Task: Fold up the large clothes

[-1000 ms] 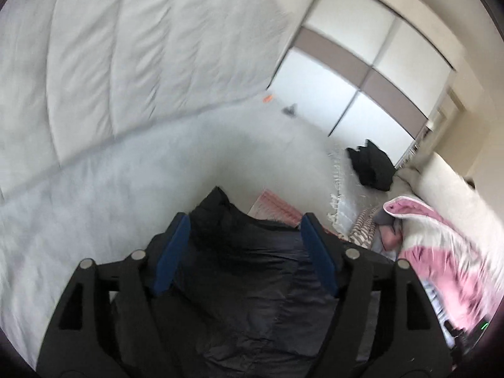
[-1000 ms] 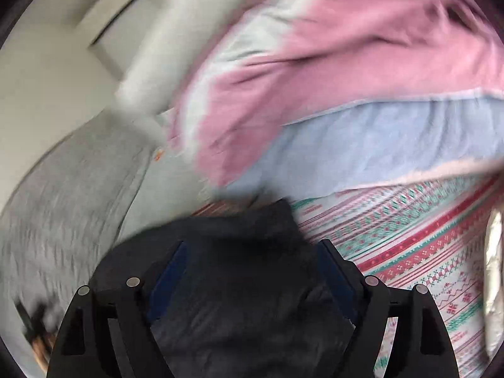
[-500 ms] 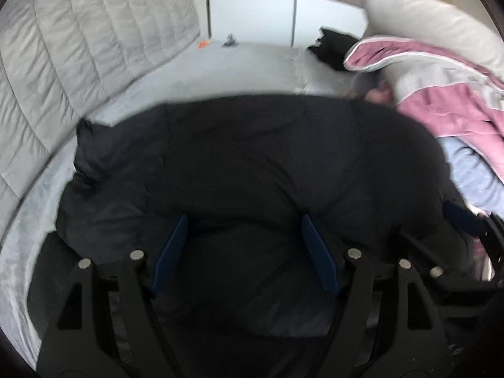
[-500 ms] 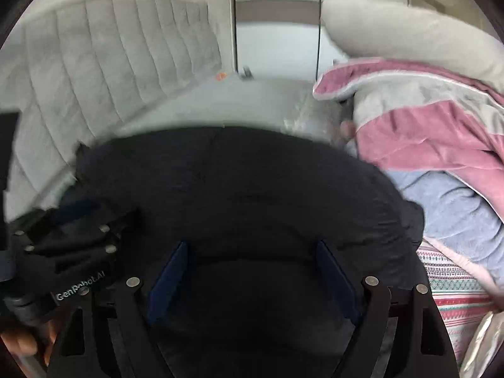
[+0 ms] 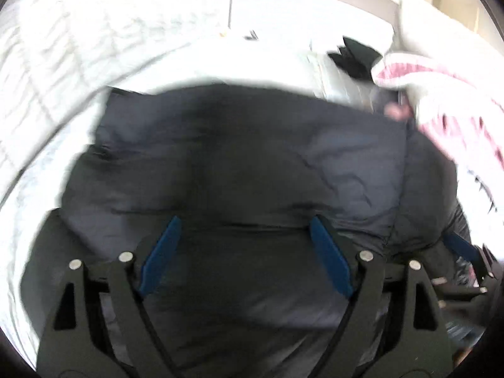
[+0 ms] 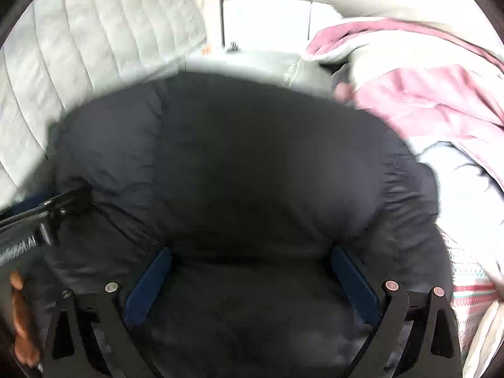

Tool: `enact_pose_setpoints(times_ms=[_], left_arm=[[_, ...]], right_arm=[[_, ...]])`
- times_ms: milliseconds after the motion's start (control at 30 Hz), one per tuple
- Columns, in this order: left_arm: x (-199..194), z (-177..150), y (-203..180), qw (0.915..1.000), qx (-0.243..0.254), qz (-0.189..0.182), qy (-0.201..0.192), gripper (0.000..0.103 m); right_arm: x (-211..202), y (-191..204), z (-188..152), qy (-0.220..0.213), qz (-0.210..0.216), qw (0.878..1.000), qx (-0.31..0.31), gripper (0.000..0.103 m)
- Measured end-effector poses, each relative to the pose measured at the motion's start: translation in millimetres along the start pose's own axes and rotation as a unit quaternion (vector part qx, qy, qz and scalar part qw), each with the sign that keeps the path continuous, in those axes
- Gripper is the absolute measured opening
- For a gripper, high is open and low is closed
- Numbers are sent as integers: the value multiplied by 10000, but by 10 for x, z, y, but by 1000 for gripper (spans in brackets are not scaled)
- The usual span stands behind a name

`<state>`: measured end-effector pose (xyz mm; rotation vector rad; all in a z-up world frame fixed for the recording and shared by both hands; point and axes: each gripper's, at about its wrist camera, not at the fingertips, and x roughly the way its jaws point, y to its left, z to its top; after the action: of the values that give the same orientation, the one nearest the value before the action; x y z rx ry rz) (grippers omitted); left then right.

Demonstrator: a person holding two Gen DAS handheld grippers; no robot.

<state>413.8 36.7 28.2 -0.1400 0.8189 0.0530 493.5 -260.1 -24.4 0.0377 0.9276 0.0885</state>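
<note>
A large black puffy garment [image 5: 239, 163] fills the middle of both wrist views [image 6: 252, 170] and lies bunched on the grey bed. My left gripper [image 5: 244, 223] has its blue-padded jaws wide apart, with the garment's near fold bulging between them. My right gripper [image 6: 250, 253] is also wide apart over the garment's near edge. The left gripper shows at the left edge of the right wrist view [image 6: 41, 217]. The right gripper shows at the right edge of the left wrist view [image 5: 463, 252]. The images are blurred.
A pink and white blanket [image 6: 425, 94] lies heaped to the right, with a patterned cloth [image 6: 469, 286] beneath it. A grey quilted headboard [image 6: 78, 56] stands at the left. A small black garment [image 5: 356, 58] lies far back near white wardrobe doors [image 5: 283, 9].
Both grippers swung from facing apart to facing the headboard and dropped low over the black garment. The garment now fills more of both views and sits lower and flatter.
</note>
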Motion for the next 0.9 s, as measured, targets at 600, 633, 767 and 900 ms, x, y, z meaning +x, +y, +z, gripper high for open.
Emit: enact_pose_setpoints(times_ms=[600,633,767,900], left_arm=[[-763,-1037,2104,9690,-2381,-645,95,85],[-708,-1097,2224,9657,-2503,-663,182,85],[-511,-1358,2658,9380,-3324,-823,546,85],[-397,-1560,2823,9021,-3899,-1700,733,85]], right_arm=[[-830,-2394,-1987,636,1300,9304,3369,102],[-810,-2447,-2035,666,1504,9244,3441,102],[-677,-2634,-2267,815,1884,8935,3994,102],[-497,-2620,-2495,1016,2275,8545,4558,102]])
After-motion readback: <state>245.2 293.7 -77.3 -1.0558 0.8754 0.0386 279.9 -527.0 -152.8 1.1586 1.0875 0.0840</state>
